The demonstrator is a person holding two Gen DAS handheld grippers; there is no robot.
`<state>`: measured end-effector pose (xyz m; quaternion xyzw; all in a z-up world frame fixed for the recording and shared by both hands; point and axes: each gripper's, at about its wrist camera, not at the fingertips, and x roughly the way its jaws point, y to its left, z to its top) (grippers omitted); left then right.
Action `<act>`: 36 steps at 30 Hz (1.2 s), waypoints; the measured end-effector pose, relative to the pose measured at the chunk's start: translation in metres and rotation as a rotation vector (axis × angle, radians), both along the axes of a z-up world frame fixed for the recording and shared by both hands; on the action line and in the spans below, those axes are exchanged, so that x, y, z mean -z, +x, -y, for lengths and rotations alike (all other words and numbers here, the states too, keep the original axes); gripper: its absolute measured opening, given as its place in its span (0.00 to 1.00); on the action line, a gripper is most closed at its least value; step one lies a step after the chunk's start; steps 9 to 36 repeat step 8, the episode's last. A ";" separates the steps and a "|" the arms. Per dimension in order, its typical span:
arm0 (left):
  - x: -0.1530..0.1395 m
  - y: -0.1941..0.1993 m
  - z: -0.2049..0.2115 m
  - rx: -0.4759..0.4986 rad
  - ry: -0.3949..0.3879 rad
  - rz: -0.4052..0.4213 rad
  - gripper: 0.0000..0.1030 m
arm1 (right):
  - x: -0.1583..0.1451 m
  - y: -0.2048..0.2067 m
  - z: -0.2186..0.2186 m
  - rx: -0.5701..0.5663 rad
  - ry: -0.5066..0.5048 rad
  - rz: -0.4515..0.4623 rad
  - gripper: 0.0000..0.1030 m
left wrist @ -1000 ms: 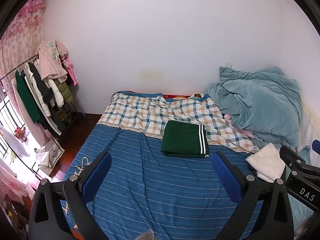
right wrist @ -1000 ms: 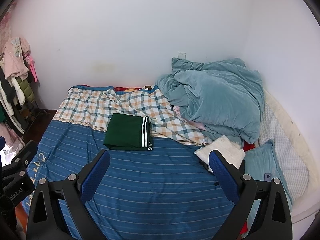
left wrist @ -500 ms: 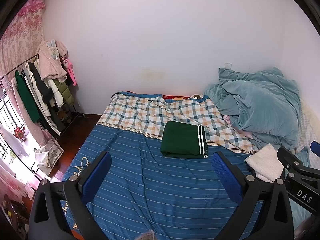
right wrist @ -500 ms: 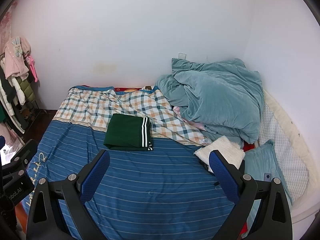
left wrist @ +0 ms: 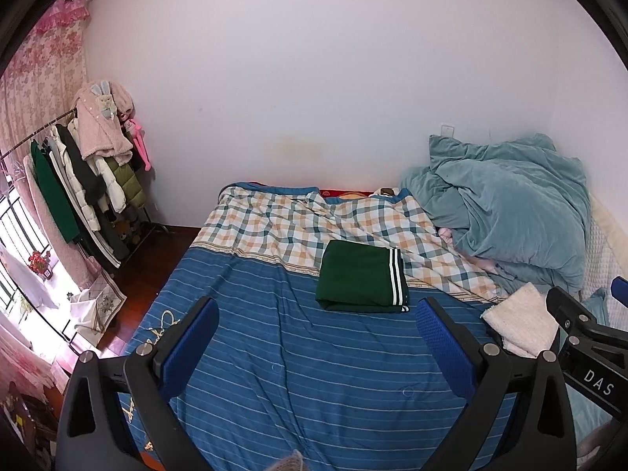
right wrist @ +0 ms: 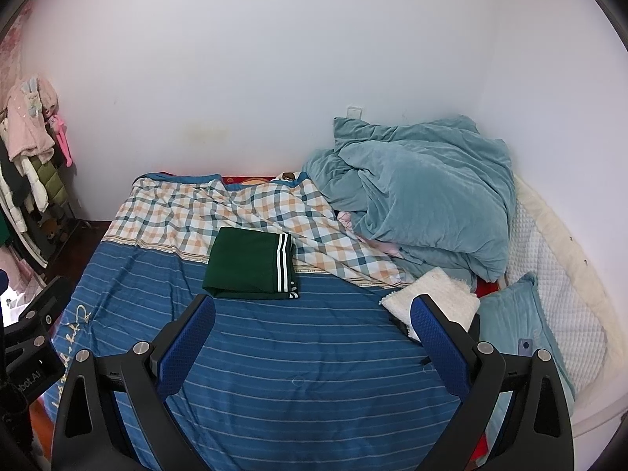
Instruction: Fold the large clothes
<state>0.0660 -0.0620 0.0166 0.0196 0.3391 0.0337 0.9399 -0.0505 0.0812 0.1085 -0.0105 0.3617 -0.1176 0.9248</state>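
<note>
Nearest, the left gripper (left wrist: 316, 324) and the right gripper (right wrist: 312, 320) hover over the blue striped bedspread (left wrist: 314, 373), each with its blue-padded fingers spread wide and nothing between them. Compared with a second ago almost nothing has changed: the left wrist view has drifted slightly, so the bed sits a touch lower in it, while the right wrist view looks the same. In the left view the other gripper's black body, lettered "DAS", juts in at the right edge, cut off by the frame.

Beyond the fingertips, the folded green garment (right wrist: 251, 265) with white stripes lies flat on the bed, where the blue cover meets the checked sheet (right wrist: 196, 212), touched by neither gripper and unmoved. To its right a white fluffy cloth (right wrist: 435, 298) is partly hidden behind the right finger. Behind that rises a crumpled teal duvet (right wrist: 424, 192) against the wall, with something pink under its edge too covered to identify. Far left, a clothes rack (left wrist: 78, 188) stands half out of frame.
</note>
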 end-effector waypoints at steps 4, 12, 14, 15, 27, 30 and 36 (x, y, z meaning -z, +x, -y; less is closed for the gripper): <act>-0.004 0.002 0.001 -0.003 0.004 0.000 1.00 | 0.000 0.000 -0.001 0.001 0.000 0.003 0.98; -0.007 0.002 -0.001 -0.011 0.014 0.009 1.00 | 0.000 -0.002 -0.002 0.001 0.001 0.002 0.98; -0.007 0.002 -0.001 -0.011 0.014 0.009 1.00 | 0.000 -0.002 -0.002 0.001 0.001 0.002 0.98; -0.007 0.002 -0.001 -0.011 0.014 0.009 1.00 | 0.000 -0.002 -0.002 0.001 0.001 0.002 0.98; -0.007 0.002 -0.001 -0.011 0.014 0.009 1.00 | 0.000 -0.002 -0.002 0.001 0.001 0.002 0.98; -0.007 0.002 -0.001 -0.011 0.014 0.009 1.00 | 0.000 -0.002 -0.002 0.001 0.001 0.002 0.98; -0.007 0.002 -0.001 -0.011 0.014 0.009 1.00 | 0.000 -0.002 -0.002 0.001 0.001 0.002 0.98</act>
